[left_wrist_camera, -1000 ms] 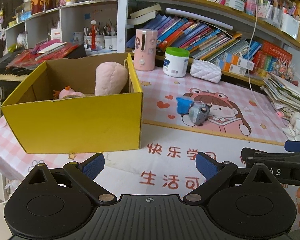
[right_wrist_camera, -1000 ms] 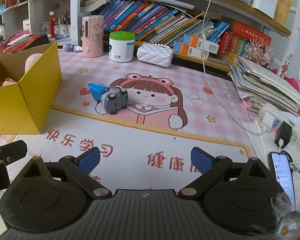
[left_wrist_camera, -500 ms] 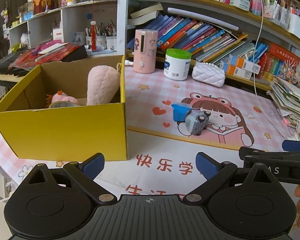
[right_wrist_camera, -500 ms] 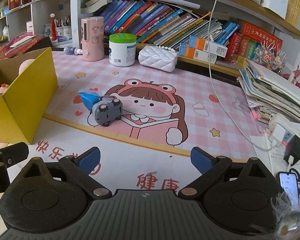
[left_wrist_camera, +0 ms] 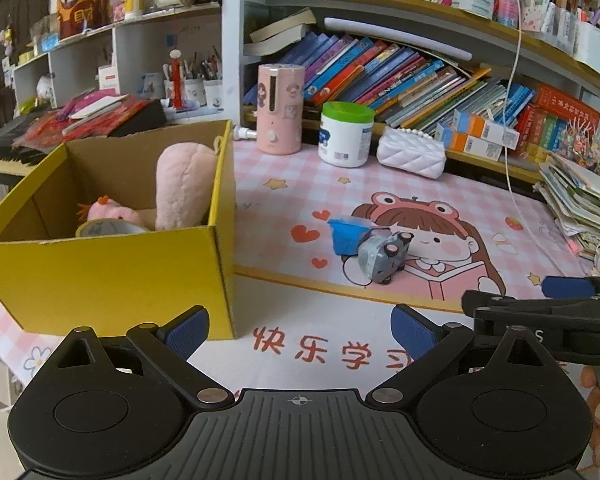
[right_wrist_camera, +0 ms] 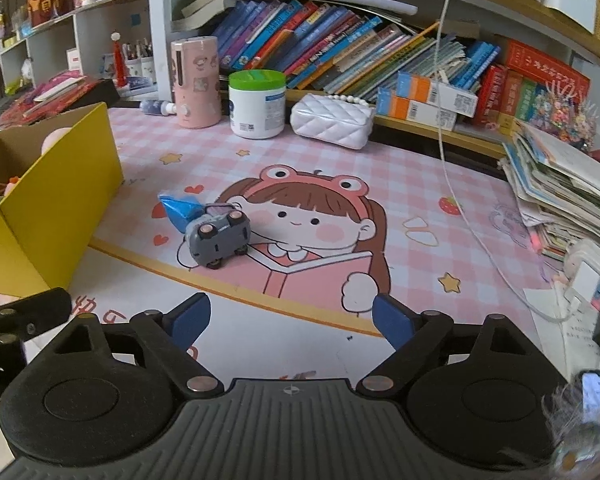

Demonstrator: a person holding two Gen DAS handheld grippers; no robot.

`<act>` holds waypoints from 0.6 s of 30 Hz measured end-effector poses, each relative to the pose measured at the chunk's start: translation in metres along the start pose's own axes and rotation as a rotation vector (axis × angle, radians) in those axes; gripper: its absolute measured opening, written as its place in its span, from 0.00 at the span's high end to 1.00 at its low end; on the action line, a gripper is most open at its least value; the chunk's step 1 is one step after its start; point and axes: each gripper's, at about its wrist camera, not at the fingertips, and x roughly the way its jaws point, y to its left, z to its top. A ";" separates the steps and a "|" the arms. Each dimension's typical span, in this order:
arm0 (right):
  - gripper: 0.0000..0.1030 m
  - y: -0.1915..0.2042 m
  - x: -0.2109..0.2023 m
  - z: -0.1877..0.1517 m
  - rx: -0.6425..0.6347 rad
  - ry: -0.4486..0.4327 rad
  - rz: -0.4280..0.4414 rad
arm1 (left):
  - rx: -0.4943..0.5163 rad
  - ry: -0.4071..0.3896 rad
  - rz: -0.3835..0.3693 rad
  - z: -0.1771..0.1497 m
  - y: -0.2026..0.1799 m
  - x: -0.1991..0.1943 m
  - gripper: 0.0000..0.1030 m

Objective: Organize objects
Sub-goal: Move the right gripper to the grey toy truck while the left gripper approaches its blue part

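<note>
Reaching for the grey toy car (right_wrist_camera: 219,241) would go best with the right gripper (right_wrist_camera: 291,319), whose jaws had just been narrowing yet stood apart with nothing between them. It lay tipped on the pink mat (right_wrist_camera: 420,184), touching a blue wrapper (right_wrist_camera: 179,209), near the yellow box (left_wrist_camera: 112,276). Straddle the body squarely; left gripper (left_wrist_camera: 300,330) gaped wide, empty

Soft, even daylight is filling both views, casting only faint shadows beneath the toy car (right_wrist_camera: 219,236) and beside the yellow box (left_wrist_camera: 112,276). Fisheye distortion is bending the bookshelves (right_wrist_camera: 340,48) into arcs. Edges are blurring slightly; the far left corner is staying dim.
</note>
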 end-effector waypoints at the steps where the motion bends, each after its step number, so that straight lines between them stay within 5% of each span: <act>1: 0.14 -0.001 0.001 0.001 -0.002 -0.005 0.004 | 0.004 -0.001 0.001 0.001 -0.002 0.001 0.05; 18: 0.20 -0.011 0.040 0.028 -0.018 -0.018 0.123 | 0.053 0.018 0.025 0.008 -0.022 0.030 0.14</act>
